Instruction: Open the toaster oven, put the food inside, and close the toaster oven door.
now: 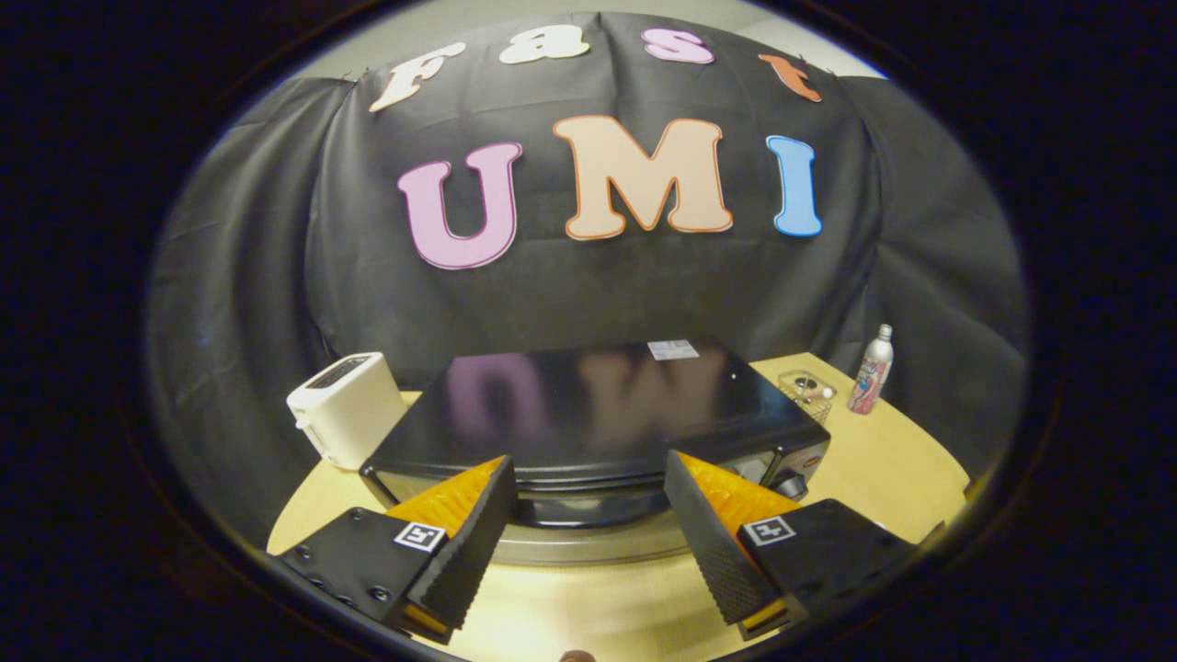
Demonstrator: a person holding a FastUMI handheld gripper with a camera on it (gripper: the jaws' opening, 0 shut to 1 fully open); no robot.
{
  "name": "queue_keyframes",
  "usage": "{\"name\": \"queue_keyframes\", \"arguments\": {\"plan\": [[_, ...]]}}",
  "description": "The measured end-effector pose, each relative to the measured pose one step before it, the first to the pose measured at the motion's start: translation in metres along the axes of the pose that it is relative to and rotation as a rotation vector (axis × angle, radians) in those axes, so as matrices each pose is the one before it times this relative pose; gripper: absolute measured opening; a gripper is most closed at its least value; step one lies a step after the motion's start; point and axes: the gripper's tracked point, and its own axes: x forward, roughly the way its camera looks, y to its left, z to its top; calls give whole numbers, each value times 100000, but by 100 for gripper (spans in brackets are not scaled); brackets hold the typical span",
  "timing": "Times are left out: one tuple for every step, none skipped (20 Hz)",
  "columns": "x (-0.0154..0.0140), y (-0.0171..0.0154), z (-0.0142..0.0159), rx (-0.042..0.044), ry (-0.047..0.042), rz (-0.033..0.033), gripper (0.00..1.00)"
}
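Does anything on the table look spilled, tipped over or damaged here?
Nothing stands out. The toaster oven sits flat just ahead of the open gripper; the white toaster, clear container and spray can beside it all stand upright on the table, with no spill visible.

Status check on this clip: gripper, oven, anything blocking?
Gripper open, fingers above the black toaster oven's front handle, holding nothing. Door looks closed. White slot toaster beside the oven, clear of the door.
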Motion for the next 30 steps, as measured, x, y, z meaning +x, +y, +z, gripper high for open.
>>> {"name": "queue_keyframes", "arguments": {"plan": [[67, 0, -294, -19, 999, 37, 100], [-220, 10, 425, -118, -1057, 213, 100], [-90, -12, -429, -433, 743, 219, 100], [-158, -60, -3, -375, -92, 191, 100], [-72, -6, -206, -174, 959, 8, 100], [-199, -41, -22, -139, 103, -83, 100], [-490, -61, -367, -419, 743, -136, 100], [-609, -72, -249, -223, 191, -280, 100], [-603, -86, -361, 18, 639, -224, 100], [-582, -85, -335, 19, 327, -153, 100], [-598, -49, -503, -197, 804, -70, 100], [-540, -98, -485, -233, 743, -91, 100], [-518, -146, -617, -343, 1021, -83, 100], [-639, -90, -570, -304, 1025, -156, 100], [-588, -91, -687, -129, 1001, -18, 100], [-684, -181, -898, -10, 1434, 24, 100], [-431, -69, -591, -93, 920, 45, 100], [-363, -55, -613, -283, 984, 7, 100], [-490, -91, -745, -447, 1067, 123, 100], [-348, -100, -611, -49, 1178, 29, 100], [-348, -69, -728, 111, 1142, 3, 100], [-161, -51, -530, -28, 1035, -22, 100], [-173, -40, -438, -232, 1291, -56, 100], [-100, -34, -500, -392, 1107, -91, 100], [-156, -35, -395, -324, 1136, -181, 100], [36, -105, -777, 65, 1965, -87, 100], [-201, -112, -664, 2090, 1410, -41, 100], [59, -51, -495, 2644, 1523, 65, 100], [21, -20, -499, 2254, 1461, 152, 100], [-60, -28, -677, 913, 1495, 3, 100]]}}
